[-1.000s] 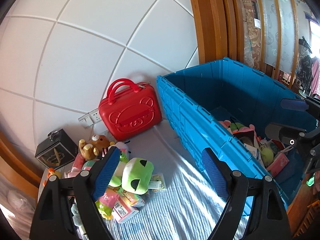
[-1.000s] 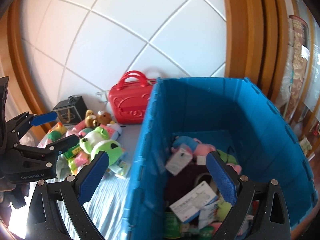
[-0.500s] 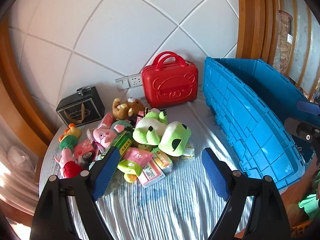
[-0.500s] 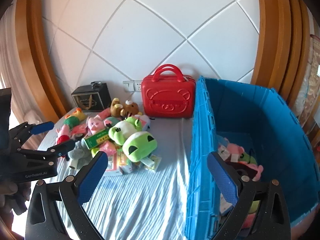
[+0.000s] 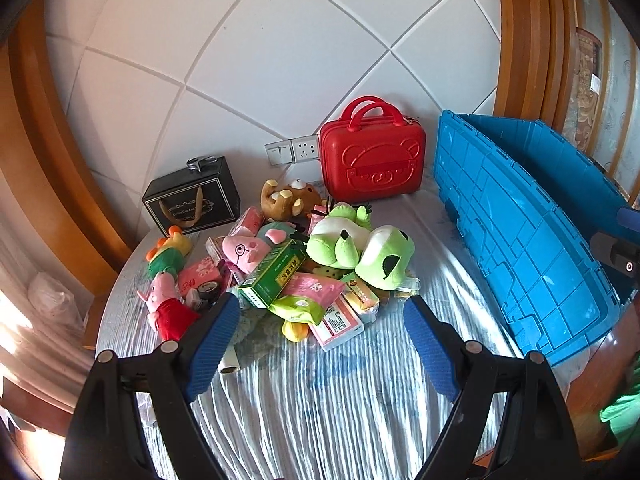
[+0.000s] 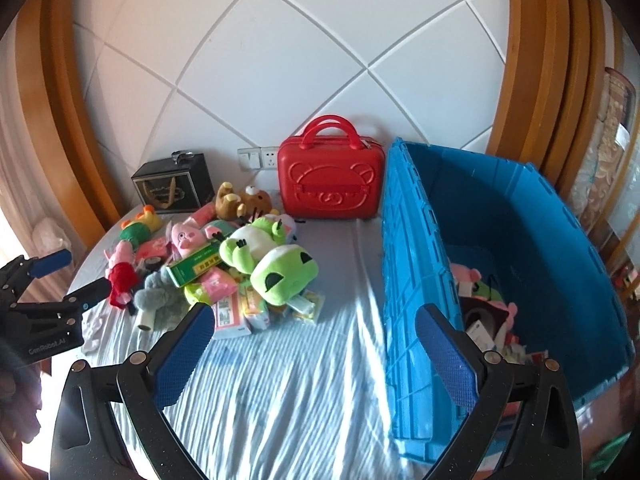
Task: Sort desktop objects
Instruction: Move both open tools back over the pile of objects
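A pile of toys and boxes lies on the striped cloth: a green frog plush (image 5: 360, 250) (image 6: 272, 260), a green box (image 5: 274, 274) (image 6: 194, 266), a pink pig plush (image 5: 244, 250), a red-dressed pig doll (image 5: 164, 304) and a brown bear (image 5: 286, 198). A blue crate (image 5: 520, 232) (image 6: 420, 280) stands at the right and holds several items (image 6: 484, 308). My left gripper (image 5: 320, 320) is open and empty, above the cloth just in front of the pile. My right gripper (image 6: 312, 328) is open and empty, over the cloth left of the crate wall.
A red bear-face case (image 5: 372, 160) (image 6: 330, 182) and a black gift box (image 5: 192, 200) stand against the white tiled wall. Wall sockets (image 5: 294, 150) sit behind them. Wooden frames flank the wall. The left gripper also shows in the right wrist view (image 6: 60, 280).
Both grippers have swung left, away from the crate toward the pile. The crate interior has left the left wrist view, and the pile now sits centred ahead of the left gripper.
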The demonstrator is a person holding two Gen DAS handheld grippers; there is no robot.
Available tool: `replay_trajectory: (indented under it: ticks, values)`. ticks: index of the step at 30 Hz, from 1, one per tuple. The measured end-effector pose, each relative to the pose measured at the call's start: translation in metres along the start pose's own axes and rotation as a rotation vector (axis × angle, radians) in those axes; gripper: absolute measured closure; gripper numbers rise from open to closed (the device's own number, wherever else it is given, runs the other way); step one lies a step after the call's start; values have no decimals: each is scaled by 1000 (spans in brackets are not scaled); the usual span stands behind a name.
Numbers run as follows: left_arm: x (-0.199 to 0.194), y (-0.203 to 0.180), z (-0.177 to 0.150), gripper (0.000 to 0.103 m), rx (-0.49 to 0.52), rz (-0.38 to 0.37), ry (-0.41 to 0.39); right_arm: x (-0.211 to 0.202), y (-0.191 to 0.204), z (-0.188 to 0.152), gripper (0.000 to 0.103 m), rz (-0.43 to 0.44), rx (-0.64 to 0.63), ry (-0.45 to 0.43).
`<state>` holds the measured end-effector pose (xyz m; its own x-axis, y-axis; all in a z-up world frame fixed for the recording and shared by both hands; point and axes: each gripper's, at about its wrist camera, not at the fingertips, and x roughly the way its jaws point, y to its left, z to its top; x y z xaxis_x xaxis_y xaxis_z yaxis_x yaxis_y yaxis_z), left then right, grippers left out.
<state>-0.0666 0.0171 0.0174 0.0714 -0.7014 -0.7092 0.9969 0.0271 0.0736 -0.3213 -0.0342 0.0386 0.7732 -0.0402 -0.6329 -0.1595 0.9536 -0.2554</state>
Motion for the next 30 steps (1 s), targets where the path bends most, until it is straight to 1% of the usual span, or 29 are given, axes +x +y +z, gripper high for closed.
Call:
replay_trajectory:
  ticks: [4,8,11,12,17,20,25,30]
  values:
    - [-1,-5,2,19,-13,-20,4,-5,-3,-1,1,-6,-5,6]
    - [-3,-11,5,19,-21,-18,3,-10,-10,-1,1,0,1,5]
    - [-4,-18,7,19,-21,-3,-2,-12,-17,-1,1,7,8,-1]
    - [-4,-20,8,19,-47,24,-6,-13,-19,-1,1,7,10,-3]
    - [-2,-33,12,16,-52,31,0,-12,-32,-1,1,21,12,-7]
    - [-1,-40,14,16,-59,35,7,-12,-38,-1,1,27,10,-10]
    - [1,-52,15,16,-65,63,12,-10,-49,-1,1,45,4,-7]
    - [1,-58,15,16,-81,78,4,-7,-57,-2,1,57,0,-4]
